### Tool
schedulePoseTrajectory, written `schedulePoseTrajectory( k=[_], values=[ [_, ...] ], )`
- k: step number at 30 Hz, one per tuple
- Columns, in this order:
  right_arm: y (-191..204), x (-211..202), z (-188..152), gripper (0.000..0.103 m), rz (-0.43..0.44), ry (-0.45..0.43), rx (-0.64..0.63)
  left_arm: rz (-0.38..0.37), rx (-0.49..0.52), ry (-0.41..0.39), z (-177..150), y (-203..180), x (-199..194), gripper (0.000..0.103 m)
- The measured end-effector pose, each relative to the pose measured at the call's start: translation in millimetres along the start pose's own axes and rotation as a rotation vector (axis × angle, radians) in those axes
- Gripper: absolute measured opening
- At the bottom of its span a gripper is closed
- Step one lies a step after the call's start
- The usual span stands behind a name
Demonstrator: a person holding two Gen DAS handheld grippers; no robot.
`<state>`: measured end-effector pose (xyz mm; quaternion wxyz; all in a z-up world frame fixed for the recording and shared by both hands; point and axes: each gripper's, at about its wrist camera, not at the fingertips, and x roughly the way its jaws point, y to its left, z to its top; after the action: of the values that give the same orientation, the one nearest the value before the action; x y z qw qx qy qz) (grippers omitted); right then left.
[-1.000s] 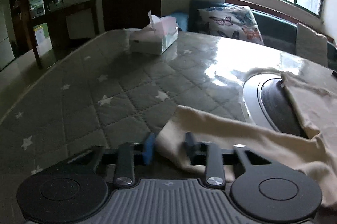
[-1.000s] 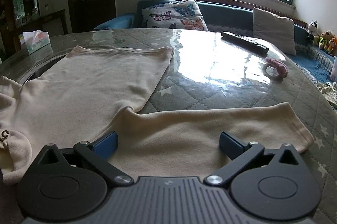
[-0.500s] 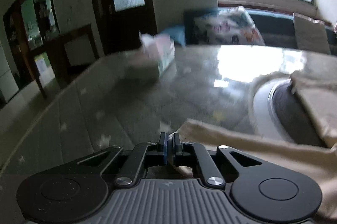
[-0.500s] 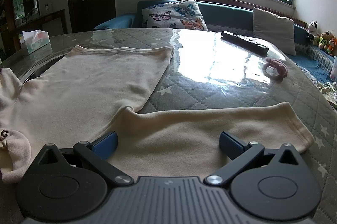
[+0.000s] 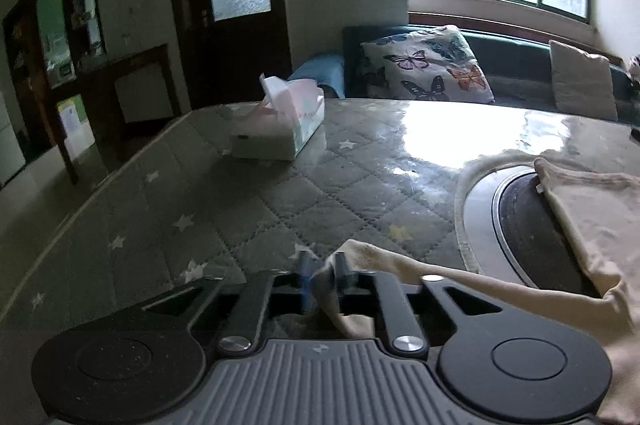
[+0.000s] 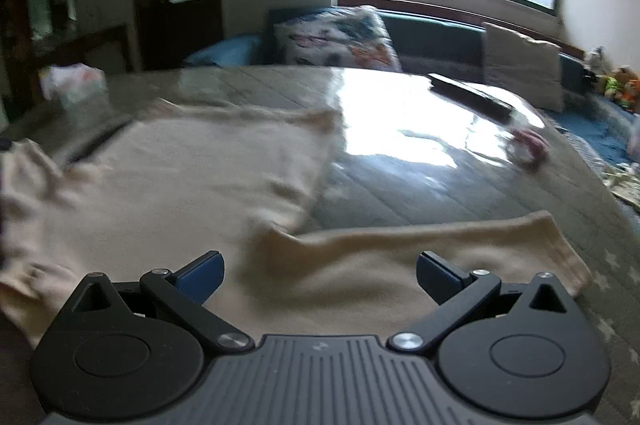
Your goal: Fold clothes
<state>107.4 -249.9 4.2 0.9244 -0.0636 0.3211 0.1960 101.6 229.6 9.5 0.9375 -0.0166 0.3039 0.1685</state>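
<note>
The left gripper [image 5: 322, 271] is pinching the end of one sleeve of the shirt [image 6: 168, 185], its fingers nearly together. The right gripper [image 6: 318, 275] is hanging wide open over the other sleeve, holding nothing. The one cream shirt is lying flat on the table [image 5: 200, 209]. It is looking soft, light and floppy, so grabbing sleeve ends and edges is best. Beyond the shirt are sitting one tissue box [image 5: 280, 127], one remote [image 6: 470, 97] and two pillows
</note>
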Motion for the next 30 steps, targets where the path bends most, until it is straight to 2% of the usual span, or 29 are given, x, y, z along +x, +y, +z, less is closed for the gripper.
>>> schedulePoseTrajectory(
  k=[1, 2, 6, 11, 14, 15, 19, 21, 25, 30],
  values=[
    [9.5, -3.5, 4.8, 0.103, 0.021, -0.007, -0.022, -0.001, -0.012, 0.001, -0.8, 0.9, -2.6, 0.036],
    [20.0, -5.8, 9.4, 0.103, 0.047, -0.014, -0.051, -0.005, -0.02, 0.006, -2.5, 1.2, -4.8, 0.047],
    [66.3, 1.1, 26.7, 0.103, 0.165, -0.009, -0.159, -0.033, -0.044, 0.034, -10.6, 1.8, -11.8, 0.052],
    [127.2, 23.6, 47.4, 0.103, 0.275, 0.007, -0.284, -0.028, -0.069, 0.081, -17.1, 4.3, -6.9, 0.051],
    [159.2, 41.7, 57.6, 0.103, 0.3, 0.024, -0.329, -0.029, -0.08, 0.097, -17.5, 7.4, -2.8, 0.048],
    [169.2, 52.0, 60.9, 0.103, 0.294, 0.039, -0.338, -0.037, -0.079, 0.1, -17.4, 7.8, -1.7, 0.038],
    [199.1, 85.2, 65.4, 0.103, 0.231, 0.075, -0.368, -0.043, -0.049, 0.094, -15.3, 7.1, -0.1, 0.019],
    [210.1, 94.5, 62.6, 0.103, 0.236, 0.087, -0.371, -0.037, -0.034, 0.09, -14.3, 6.9, 1.9, 0.011],
    [235.1, 96.1, 52.5, 0.103, 0.258, 0.084, -0.427, -0.035, -0.03, 0.087, -12.9, 9.9, 5.1, 0.01],
    [264.2, 78.9, 36.9, 0.103, 0.3, 0.028, -0.531, -0.037, -0.049, 0.085, -13.5, 13.6, 5.7, 0.011]
  ],
)
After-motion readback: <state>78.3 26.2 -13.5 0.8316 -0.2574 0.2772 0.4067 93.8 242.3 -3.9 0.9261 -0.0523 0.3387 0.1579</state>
